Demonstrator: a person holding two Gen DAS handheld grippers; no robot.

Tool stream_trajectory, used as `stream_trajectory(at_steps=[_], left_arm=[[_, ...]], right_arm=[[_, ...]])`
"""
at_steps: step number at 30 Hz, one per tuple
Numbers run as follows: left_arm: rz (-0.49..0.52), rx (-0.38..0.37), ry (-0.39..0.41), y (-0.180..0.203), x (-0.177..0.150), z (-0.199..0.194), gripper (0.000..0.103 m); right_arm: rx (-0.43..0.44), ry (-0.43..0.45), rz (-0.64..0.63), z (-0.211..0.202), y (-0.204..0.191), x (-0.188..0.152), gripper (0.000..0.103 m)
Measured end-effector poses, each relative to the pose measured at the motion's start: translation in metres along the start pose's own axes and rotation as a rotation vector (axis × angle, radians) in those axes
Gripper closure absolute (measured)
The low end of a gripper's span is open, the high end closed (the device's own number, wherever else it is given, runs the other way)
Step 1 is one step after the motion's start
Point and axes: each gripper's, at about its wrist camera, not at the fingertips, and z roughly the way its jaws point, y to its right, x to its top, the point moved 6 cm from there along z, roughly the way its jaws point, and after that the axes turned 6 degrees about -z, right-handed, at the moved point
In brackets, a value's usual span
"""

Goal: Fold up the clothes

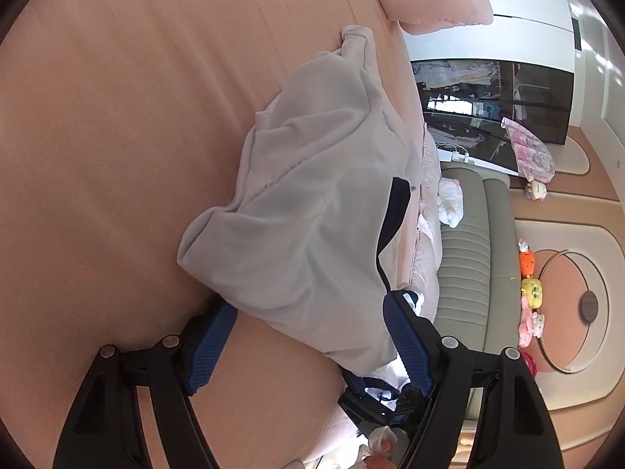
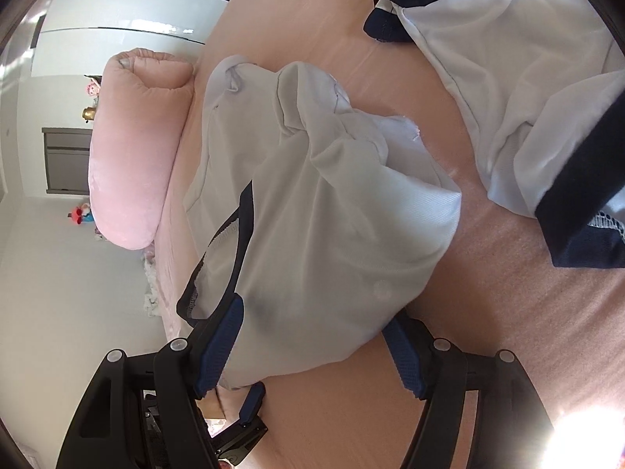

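Now we see the grey garment (image 1: 312, 203) bunched on the bed (image 1: 117, 136), draped between both spread tools. Left tool (image 1: 308, 336) and right tool (image 2: 312, 336) gape wide, pinching nothing.

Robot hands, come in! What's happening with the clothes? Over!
Left gripper open, right gripper open, both straddling the bunched grey garment on the bed. White shirt with navy trim beside it, unfolded.

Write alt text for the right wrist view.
The right tongs stand open around a bunched pale grey garment on a peach bed sheet. A white garment with navy trim lies beyond; a pink pillow sits left.
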Motion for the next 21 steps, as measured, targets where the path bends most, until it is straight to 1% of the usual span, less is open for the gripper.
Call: stream_trajectory(at_steps=[5, 8, 12, 16, 17, 19, 20, 21], left_arm=[[-0.031, -0.016, 0.015, 0.004, 0.008, 0.006, 0.026], [-0.045, -0.021, 0.023, 0.007, 0.013, 0.009, 0.021], [-0.062, -0.012, 0.046, 0.009, 0.018, 0.013, 0.018], [-0.092, 0.005, 0.063, 0.008, 0.021, 0.015, 0.018], [-0.094, 0.019, 0.066, 0.008, 0.021, 0.016, 0.019], [-0.095, 0.054, 0.071, 0.009, 0.021, 0.019, 0.021], [-0.100, 0.071, 0.075, 0.009, 0.021, 0.019, 0.025], [-0.109, 0.087, 0.083, 0.007, 0.021, 0.018, 0.034]], right_arm=[[0.046, 0.020, 0.041, 0.005, 0.005, 0.009, 0.032], [0.060, 0.050, 0.052, 0.006, 0.005, 0.013, 0.032], [0.049, 0.080, 0.064, 0.010, 0.005, 0.018, 0.032], [0.013, 0.087, 0.040, 0.014, 0.003, 0.020, 0.033], [-0.001, 0.084, 0.027, 0.015, 0.002, 0.020, 0.035], [-0.043, 0.087, 0.005, 0.016, 0.002, 0.019, 0.044], [-0.058, 0.092, -0.006, 0.017, 0.003, 0.019, 0.049], [-0.070, 0.096, -0.022, 0.017, 0.003, 0.019, 0.052]])
